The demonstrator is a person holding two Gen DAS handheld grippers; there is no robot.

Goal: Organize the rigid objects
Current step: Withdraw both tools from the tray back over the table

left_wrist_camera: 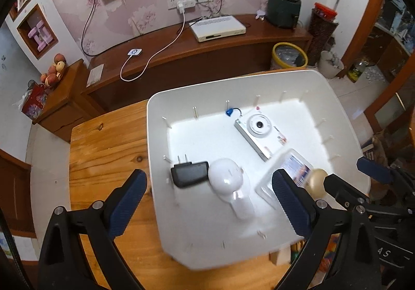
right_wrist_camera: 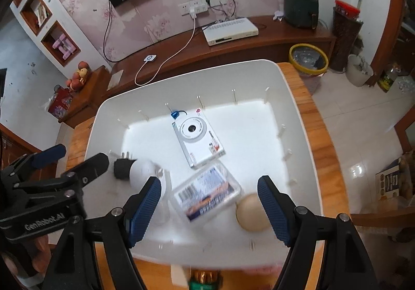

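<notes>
Bin: I saw the white bin (right_wrist_camera: 298,113) sitting on the wooden table (left_wrist_camera: 103,155), already holding 5 items.
Camera box: the white camera box (right_wrist_camera: 198,138) lay flat near the bin's centre, a small blue tag (right_wrist_camera: 175,114) at its 11 o'clock.
Clear case: the clear plastic case (right_wrist_camera: 206,192) lay at the box's 6 o'clock, just beside it.
Egg shape: a beige egg-shaped object (right_wrist_camera: 253,212) rested at the case's 4 o'clock, close by.
Charger and white gadget: the black plug adapter (left_wrist_camera: 189,173) touched the white round-headed gadget (left_wrist_camera: 228,178) at the box's 8 o'clock.
Left gripper: my left gripper (left_wrist_camera: 207,202) hung over the bin's left edge, jaws wide apart, nothing between them.
Right gripper: my right gripper (right_wrist_camera: 210,209) hung above the case and egg, jaws wide apart, pads pressing on neither.
Progress: I judged the loading largely done; both tools were empty.
Left over: blurred coloured things (right_wrist_camera: 205,278) showed below the bin's near rim; I could not tell what they were.
</notes>
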